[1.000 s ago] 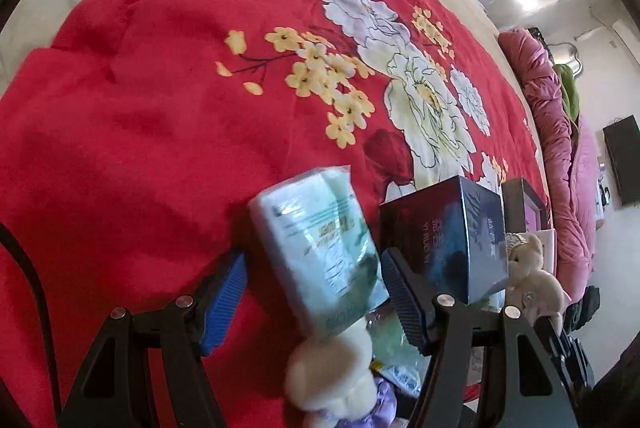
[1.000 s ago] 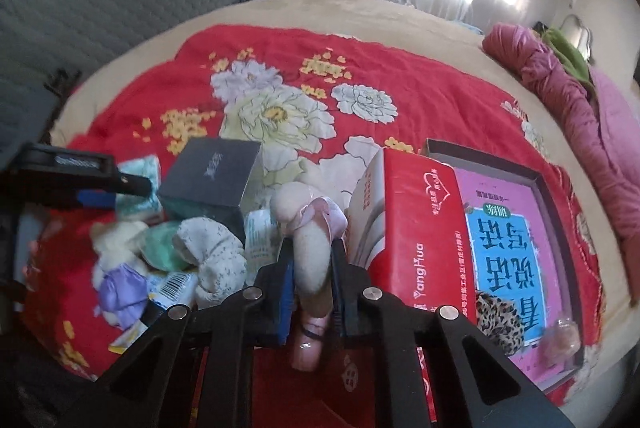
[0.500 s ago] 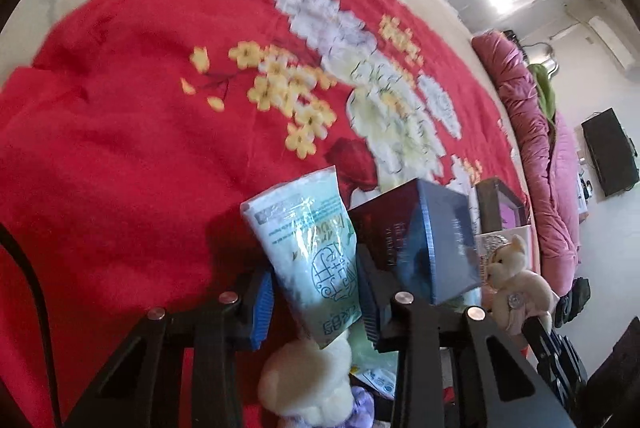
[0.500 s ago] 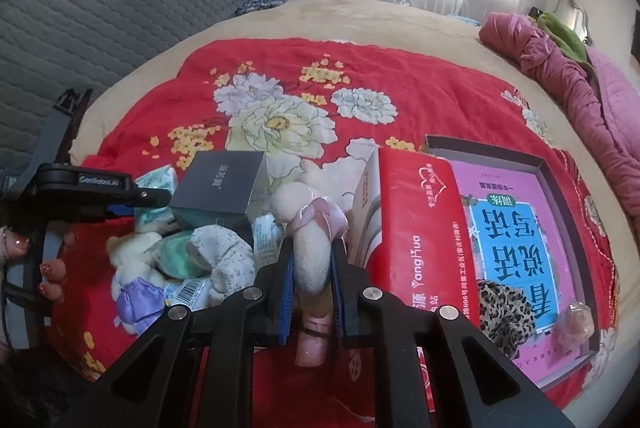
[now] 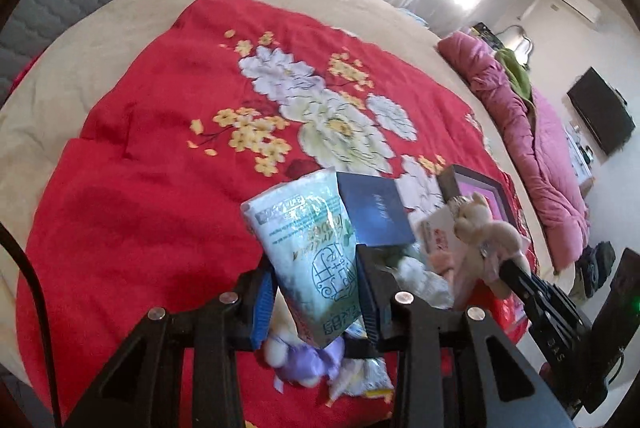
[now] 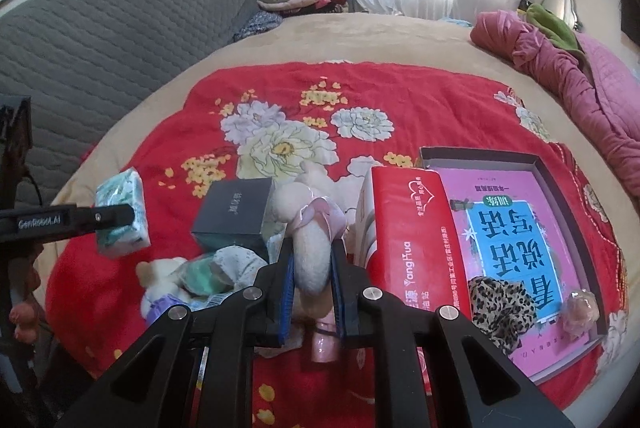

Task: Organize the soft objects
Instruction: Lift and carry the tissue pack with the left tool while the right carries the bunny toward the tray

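Both jaws are pinching: left gripper (image 5: 316, 292) holds a tissue pack (image 5: 310, 248), right gripper (image 6: 312, 282) a plush toy (image 6: 310, 248), above the bed.

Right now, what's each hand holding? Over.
Left gripper shut on tissue pack, lifted. Right gripper shut on plush toy. Dark box and red box close by.

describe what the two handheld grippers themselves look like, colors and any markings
Both are black, with angular strut-like frames and round silver screw heads. The left gripper and right gripper carry blue ribbed pads on the inner finger faces. A black cable runs along the left one's side. Seen from the right wrist view, the left gripper's finger bears white "GenRobot.AI" lettering.
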The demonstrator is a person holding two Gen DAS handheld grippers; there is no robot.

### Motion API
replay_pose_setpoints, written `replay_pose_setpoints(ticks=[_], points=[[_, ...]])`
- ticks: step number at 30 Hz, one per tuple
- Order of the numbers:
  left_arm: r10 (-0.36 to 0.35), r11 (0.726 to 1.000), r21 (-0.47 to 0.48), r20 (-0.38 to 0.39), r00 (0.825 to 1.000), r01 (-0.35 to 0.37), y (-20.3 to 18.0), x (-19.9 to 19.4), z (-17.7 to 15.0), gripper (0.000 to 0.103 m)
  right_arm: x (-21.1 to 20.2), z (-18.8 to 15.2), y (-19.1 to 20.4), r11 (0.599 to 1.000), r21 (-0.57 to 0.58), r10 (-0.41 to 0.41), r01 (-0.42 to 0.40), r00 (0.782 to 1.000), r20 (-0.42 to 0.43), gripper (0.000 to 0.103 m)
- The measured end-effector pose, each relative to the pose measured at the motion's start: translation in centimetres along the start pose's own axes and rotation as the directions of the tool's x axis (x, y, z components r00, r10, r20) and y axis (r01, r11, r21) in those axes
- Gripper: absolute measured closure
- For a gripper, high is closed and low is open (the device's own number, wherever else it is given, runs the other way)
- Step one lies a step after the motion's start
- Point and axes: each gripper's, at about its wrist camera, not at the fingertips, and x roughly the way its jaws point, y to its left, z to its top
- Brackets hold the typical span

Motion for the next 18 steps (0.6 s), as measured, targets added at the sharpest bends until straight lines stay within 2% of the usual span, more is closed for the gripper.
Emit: replay_pose_setpoints(ticks=[7,18], points=[[-0.001,0.996,0.085,0.023,1.0,-0.001,-3.7,-1.8,-1.3,0.066,-2.5,0.2,-0.4,1.0,0.019,0.007,-0.008,0.999,0.043,0.087],[-0.007,0.986,0.164,0.031,0.999,0.002,-8.6,-3.1,-2.4,0.066,-5.3,0.4,-2.0,0.997,0.071,0.02,-0.027,0.996,0.092,0.087]])
